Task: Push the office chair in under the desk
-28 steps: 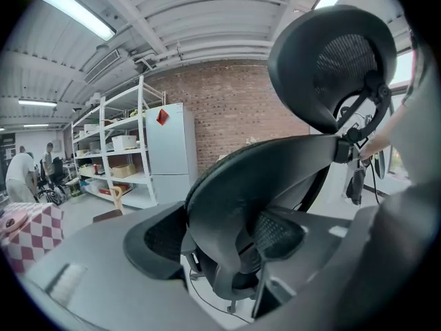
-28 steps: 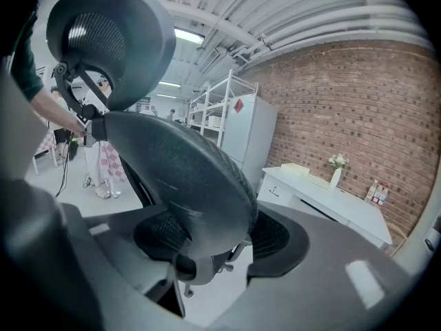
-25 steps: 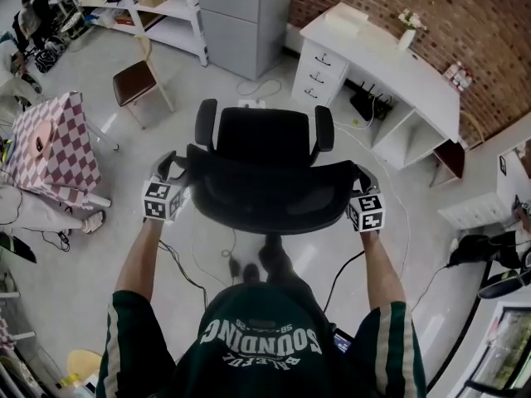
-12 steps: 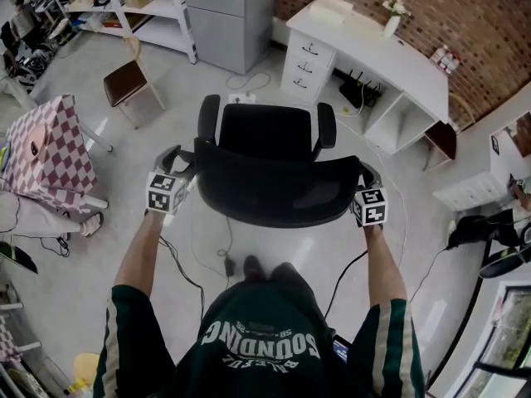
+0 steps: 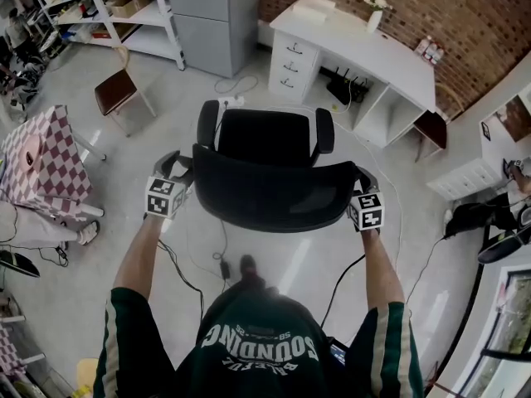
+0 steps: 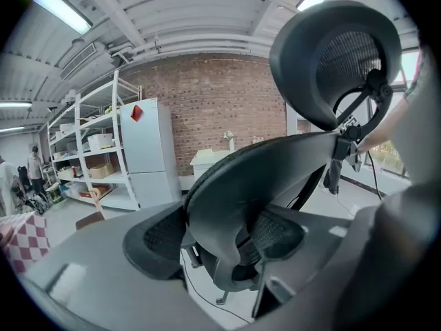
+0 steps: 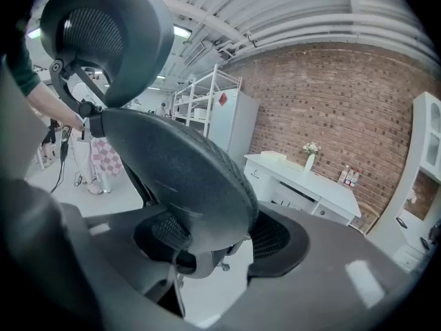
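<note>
Nearest the camera is the person's dark green shirt (image 5: 257, 338), with both bare forearms stretched forward. The left gripper (image 5: 181, 172) is clamped on the left edge of the backrest (image 5: 274, 196) of the office chair (image 5: 265, 135). The left gripper view shows that curved black rim caught between the two pads. The right gripper (image 5: 362, 181) is clamped the same way on the backrest's right edge, and in the right gripper view the rim sits between its pads. The headrest (image 6: 337, 61) rises above the backrest in the left gripper view.

The office chair stands on the pale floor (image 5: 83, 280) with its seat and both armrests pointing away from the person. It is out in the open, well apart from the counter (image 5: 390, 60). Black cables (image 5: 222, 265) trail over the floor below the backrest.

Farther off, the white counter runs along a brick wall (image 5: 448, 7), with drawers (image 5: 289, 66) at its left end and a vase (image 5: 375, 16) on top. To the left are a checkered cloth (image 5: 41, 152), a wooden chair (image 5: 114, 91), white shelves (image 5: 124, 11) and a grey cabinet (image 5: 207, 15).
</note>
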A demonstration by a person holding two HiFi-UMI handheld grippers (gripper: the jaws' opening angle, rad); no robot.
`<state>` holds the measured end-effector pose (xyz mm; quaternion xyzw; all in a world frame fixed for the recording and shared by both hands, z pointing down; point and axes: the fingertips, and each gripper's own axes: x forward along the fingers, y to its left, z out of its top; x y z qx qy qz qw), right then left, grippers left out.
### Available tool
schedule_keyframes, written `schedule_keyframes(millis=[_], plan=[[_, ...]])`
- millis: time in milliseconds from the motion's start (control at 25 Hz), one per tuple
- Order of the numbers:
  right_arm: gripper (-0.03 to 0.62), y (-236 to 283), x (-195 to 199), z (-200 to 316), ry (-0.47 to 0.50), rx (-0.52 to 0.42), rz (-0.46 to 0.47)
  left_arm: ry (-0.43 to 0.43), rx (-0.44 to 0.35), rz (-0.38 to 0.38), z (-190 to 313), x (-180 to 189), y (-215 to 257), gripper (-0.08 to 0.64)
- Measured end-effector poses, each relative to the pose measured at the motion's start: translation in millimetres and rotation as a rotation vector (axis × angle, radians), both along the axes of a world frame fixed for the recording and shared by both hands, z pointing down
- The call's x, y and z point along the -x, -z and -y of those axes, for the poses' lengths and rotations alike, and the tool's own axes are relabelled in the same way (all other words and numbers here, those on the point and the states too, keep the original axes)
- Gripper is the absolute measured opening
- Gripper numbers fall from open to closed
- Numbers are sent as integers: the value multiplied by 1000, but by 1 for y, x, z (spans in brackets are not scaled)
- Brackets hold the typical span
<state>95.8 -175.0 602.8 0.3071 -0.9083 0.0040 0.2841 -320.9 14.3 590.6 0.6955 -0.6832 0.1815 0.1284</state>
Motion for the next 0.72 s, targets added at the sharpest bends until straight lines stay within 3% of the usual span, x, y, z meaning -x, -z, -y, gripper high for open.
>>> schedule_keyframes(millis=[720], plan=[[229,0,-100,-54,-115,-11,-8,-111,1,9,-2,-81,-2,278]])
